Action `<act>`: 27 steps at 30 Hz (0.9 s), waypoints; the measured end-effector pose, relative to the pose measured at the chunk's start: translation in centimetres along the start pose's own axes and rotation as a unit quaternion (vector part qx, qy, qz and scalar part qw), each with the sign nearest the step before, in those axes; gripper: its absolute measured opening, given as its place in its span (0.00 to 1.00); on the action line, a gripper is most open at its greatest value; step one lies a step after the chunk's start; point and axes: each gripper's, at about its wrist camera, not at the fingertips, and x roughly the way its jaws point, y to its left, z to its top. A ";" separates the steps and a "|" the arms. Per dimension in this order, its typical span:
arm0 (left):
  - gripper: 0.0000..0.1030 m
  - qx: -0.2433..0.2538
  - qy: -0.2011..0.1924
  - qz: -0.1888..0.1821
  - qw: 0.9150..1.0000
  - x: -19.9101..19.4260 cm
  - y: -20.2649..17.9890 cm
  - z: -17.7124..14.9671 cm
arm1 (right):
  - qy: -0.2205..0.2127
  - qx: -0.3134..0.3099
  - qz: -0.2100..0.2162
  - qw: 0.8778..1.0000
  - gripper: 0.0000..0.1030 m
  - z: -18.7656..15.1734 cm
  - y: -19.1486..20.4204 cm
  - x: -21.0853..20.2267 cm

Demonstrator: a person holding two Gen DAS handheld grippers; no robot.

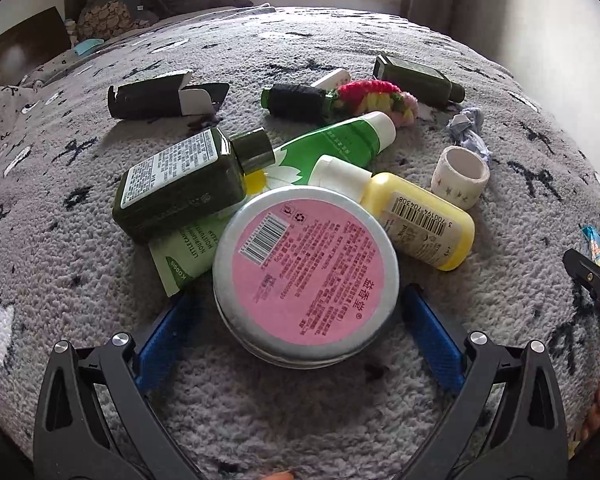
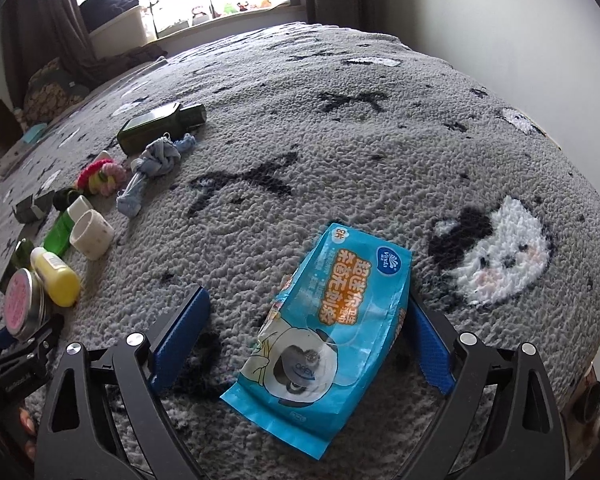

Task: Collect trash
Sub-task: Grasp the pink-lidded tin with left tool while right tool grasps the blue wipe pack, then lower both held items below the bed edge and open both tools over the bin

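Grey pile, patterned with black marks and white cat faces, is covering the bed, which is carrying every item. The blue wipes packet is lying flat between the spread blue pads of the right tongs; the pads are flanking it, the right one touching or nearly touching its edge, so the tongs are released, apparently lined up for a squeeze across its width. The round tin, pink label up, is sitting between the pads of the left tongs, likewise released and straddling its rim. The tin is leaning on a dark green bottle, a green tube and a yellow bottle, which are crowding its far side and may shift on lifting. Farther off, a tape roll, a knitted scrunchie, and a knotted rag are lying apart. No trash bin is showing.
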 end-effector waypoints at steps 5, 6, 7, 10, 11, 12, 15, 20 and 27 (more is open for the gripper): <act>0.92 -0.018 -0.007 0.000 1.000 -0.2 0.4 0.4 | -0.008 0.001 -0.003 1.000 0.72 -0.2 -0.3 -0.5; 0.88 -0.018 -0.015 0.008 1.000 -0.4 0.3 0.3 | -0.009 0.003 -0.003 1.000 0.68 -0.2 -0.5 -0.6; 0.86 -0.017 -0.022 0.017 0.999 -0.6 0.1 0.2 | -0.010 0.005 -0.003 1.000 0.65 -0.2 -0.7 -0.7; 0.84 -0.012 -0.036 0.047 0.998 -1.3 -0.4 -0.2 | -0.010 0.007 0.002 1.000 0.62 -0.2 -1.2 -0.9; 0.84 -0.010 -0.037 0.060 0.997 -1.4 -0.7 -0.4 | -0.009 0.006 0.002 1.000 0.62 -0.2 -1.2 -0.9; 0.84 -0.006 -0.041 0.074 0.996 -1.7 -1.0 -0.6 | -0.010 0.004 0.001 1.000 0.62 -0.2 -1.2 -0.9; 0.84 0.012 -0.062 0.110 0.992 -2.6 -1.8 -0.9 | -0.011 -0.002 -0.003 1.000 0.62 -0.3 -0.9 -0.9; 0.83 0.030 -0.069 0.108 0.991 -2.7 -2.1 -0.3 | -0.010 -0.004 -0.003 1.000 0.60 -0.2 -0.9 -0.9; 0.67 0.026 -0.041 0.060 0.997 -1.0 -1.9 0.4 | -0.012 -0.008 0.004 1.000 0.51 -0.1 -0.8 -0.9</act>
